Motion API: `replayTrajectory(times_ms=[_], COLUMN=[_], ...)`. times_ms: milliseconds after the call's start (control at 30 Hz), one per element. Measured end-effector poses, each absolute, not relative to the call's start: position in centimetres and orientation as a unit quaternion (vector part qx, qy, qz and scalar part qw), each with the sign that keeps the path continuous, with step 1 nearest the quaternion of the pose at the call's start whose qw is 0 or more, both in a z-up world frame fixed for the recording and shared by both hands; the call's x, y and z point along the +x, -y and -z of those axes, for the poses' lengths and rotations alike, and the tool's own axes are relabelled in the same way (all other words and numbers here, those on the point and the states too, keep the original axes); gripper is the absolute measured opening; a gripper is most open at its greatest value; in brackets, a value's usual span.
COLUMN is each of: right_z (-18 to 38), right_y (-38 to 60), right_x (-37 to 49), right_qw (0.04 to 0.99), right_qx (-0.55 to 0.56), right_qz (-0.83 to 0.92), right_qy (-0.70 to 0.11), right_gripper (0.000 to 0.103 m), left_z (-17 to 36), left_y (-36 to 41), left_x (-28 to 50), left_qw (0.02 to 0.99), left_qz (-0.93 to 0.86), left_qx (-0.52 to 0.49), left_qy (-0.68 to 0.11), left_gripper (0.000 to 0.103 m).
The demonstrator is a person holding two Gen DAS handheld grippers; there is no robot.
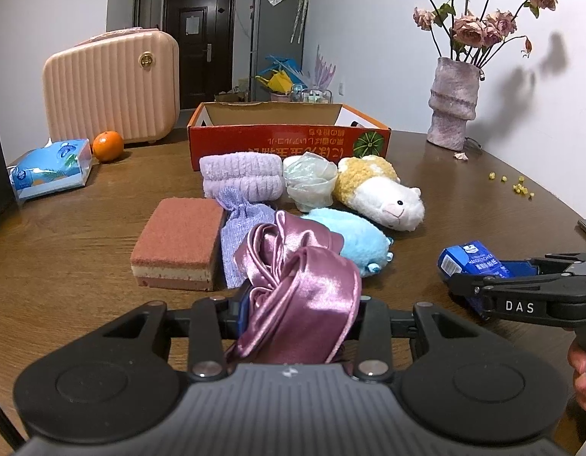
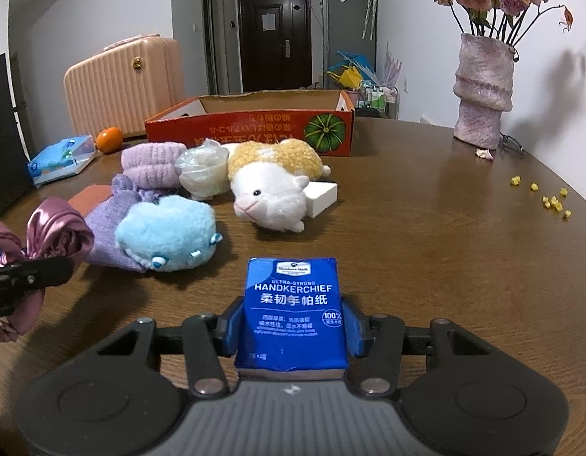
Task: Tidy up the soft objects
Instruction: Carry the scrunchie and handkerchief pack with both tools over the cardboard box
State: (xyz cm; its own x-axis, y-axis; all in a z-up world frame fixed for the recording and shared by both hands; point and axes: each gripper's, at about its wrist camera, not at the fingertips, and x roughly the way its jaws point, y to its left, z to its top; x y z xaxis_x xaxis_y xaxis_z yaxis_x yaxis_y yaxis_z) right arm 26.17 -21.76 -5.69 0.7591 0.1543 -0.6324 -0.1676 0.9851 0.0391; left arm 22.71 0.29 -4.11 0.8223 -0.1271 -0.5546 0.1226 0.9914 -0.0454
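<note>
A: We have the tissue pack (image 2: 294,311) between the right fingers (image 2: 351,326), bottom centre of the right view. Its long side runs straight away from us, toward the red box (image 2: 251,129) at upper centre. The fingers are clamped on its two long edges.

B: And the left fingers (image 1: 235,313) are closed on the pink satin cloth (image 1: 296,288), bottom centre of the left view. It bunches up and spills forward over them.

A: So both loads point at the box. The right gripper (image 1: 521,288) sits at the lower right of the left view, well apart from the pile.

B: Our path is the problem, we judge. On the worktop (image 2: 426,228) the blue plush (image 2: 167,235), the sheep toy (image 2: 273,190), the lilac towel (image 1: 241,180) and the sponge (image 1: 178,243) lie between us and the box wall.

A: Then we would likely lift over them. On the right the way looks clearer; only the vase (image 2: 483,95) stands far off at upper right.
</note>
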Motion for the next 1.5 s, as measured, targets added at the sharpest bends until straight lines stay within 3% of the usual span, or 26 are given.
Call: replayTrajectory(times_ms=[600,1500], right_z=[2.2,-2.0], right_y=[20.4,19.1], right_x=[26.0,31.4], right_qw=[0.953,0.969], right_qx=[-0.01,-0.002], right_qz=[-0.101,-0.101], right_qy=[-0.287,-0.226], right_gripper=[0.05,0.05], left_z=[1.4,-3.0], left_y=[0.5,0.5], left_x=[23.2,30.3], left_qw=[0.965,0.976], left_qz=[0.073,0.045], left_qx=[0.007,-0.026], left_qy=[-0.253,-0.209], left_gripper=[0.039,0.039])
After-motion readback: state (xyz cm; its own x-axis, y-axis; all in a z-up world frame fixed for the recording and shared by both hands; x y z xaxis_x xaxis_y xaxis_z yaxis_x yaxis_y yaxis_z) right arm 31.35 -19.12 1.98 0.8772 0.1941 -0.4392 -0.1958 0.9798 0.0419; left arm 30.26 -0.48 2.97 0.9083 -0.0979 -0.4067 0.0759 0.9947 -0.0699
